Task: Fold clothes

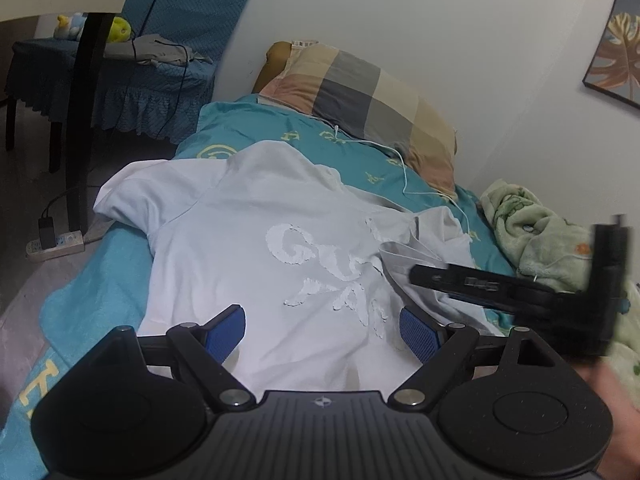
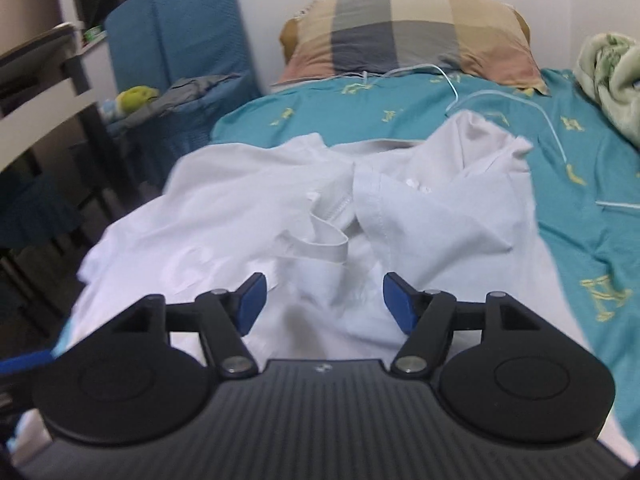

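A white T-shirt [image 1: 248, 240] with raised white lettering lies spread on the teal bed sheet [image 1: 280, 128]. Its right side is folded inward, and the sleeve [image 2: 440, 200] lies bunched over the chest. My left gripper [image 1: 322, 332] hovers open over the shirt's lower part with nothing between its blue pads [image 1: 226, 330]. My right gripper [image 2: 326, 304] is open above the folded part and holds no cloth. In the left wrist view the right gripper [image 1: 420, 274] shows blurred at the shirt's right edge, with a hand behind it.
A checked pillow [image 1: 360, 96] lies at the head of the bed, with a white cable [image 1: 404, 176] trailing from it. A green blanket [image 1: 540, 236] is bunched by the wall. Left of the bed are a blue covered chair [image 1: 132, 80] and a power strip [image 1: 56, 244].
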Demonstrator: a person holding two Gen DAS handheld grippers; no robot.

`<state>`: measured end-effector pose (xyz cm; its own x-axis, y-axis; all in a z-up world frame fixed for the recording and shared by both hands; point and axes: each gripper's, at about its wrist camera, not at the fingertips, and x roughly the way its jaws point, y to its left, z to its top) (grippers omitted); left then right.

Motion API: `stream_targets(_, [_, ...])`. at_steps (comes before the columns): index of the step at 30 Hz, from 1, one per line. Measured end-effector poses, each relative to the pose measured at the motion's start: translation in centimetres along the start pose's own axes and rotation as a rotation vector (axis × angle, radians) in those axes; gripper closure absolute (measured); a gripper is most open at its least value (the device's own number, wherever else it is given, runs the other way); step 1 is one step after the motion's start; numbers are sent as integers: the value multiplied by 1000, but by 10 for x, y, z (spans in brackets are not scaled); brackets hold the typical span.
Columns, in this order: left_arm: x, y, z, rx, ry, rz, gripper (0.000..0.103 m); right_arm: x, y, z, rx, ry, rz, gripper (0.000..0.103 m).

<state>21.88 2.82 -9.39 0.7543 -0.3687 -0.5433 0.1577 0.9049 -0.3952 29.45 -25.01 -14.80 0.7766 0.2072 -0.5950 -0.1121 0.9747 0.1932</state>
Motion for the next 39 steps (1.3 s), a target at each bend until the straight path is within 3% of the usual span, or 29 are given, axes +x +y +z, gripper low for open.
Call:
stream_targets(7, [-11, -16, -4, 57, -3, -11, 17, -121, 5, -12, 141, 13, 22, 36])
stream_targets(14, [-38, -45, -19, 139, 22, -12, 17, -227, 7, -55, 209, 10, -12, 36])
stream_targets(18, [-65, -62, -33, 169, 27, -18, 17, -245, 3, -65, 177, 29, -95, 36])
stream_targets(26, [-96, -120, -77, 330, 65, -62, 17, -306, -47, -56, 300, -176, -158, 36])
stream_targets(33, [-81, -196, -122, 392, 146, -174, 18, -336, -96, -65, 409, -283, -194, 36])
stream_targets(36, [-64, -230, -148, 440, 217, -207, 29, -339, -114, -70, 474, -314, -196, 36])
stream_targets(39, [-49, -254, -175, 494, 245, -239, 30, -333, -128, -75, 519, -310, -209, 35])
